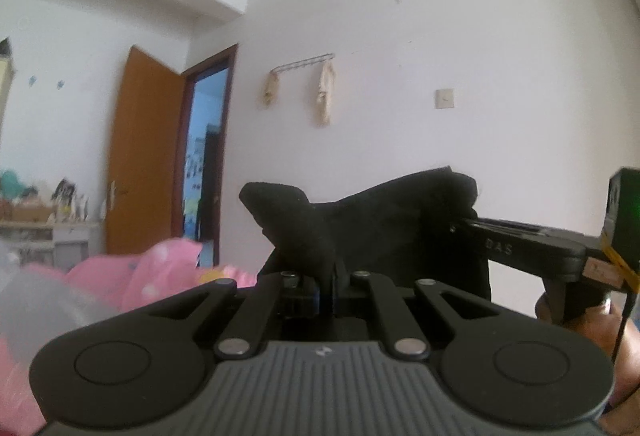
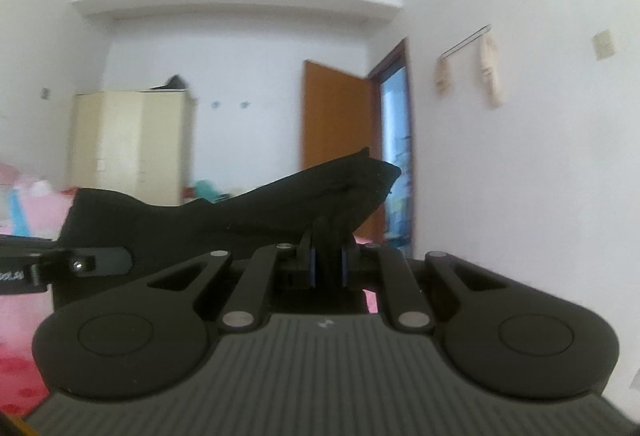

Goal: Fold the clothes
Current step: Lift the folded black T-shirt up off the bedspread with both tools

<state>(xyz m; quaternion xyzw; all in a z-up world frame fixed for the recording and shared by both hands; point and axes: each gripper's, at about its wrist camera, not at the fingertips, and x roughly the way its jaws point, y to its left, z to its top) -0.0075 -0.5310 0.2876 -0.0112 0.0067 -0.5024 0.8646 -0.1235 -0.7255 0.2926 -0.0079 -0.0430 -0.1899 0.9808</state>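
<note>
A black garment [image 1: 384, 224] hangs stretched between both grippers, held up in the air. My left gripper [image 1: 326, 286] is shut on one bunched edge of it, and the cloth rises above the fingers. In the left wrist view the right gripper's body [image 1: 532, 244] reaches in from the right and grips the far end. My right gripper [image 2: 328, 264] is shut on the black garment [image 2: 248, 208], with its blue pads pinching a fold. The left gripper's finger [image 2: 80, 264] shows at the left edge of the right wrist view.
Pink bedding [image 1: 160, 276] lies below at left. An open brown door [image 1: 140, 164] and doorway stand in the white wall. A cream wardrobe [image 2: 128, 148] stands at the back. A wall rack with hanging cloths [image 1: 304, 84] is on the right wall. A hand [image 1: 580, 324] holds the right tool.
</note>
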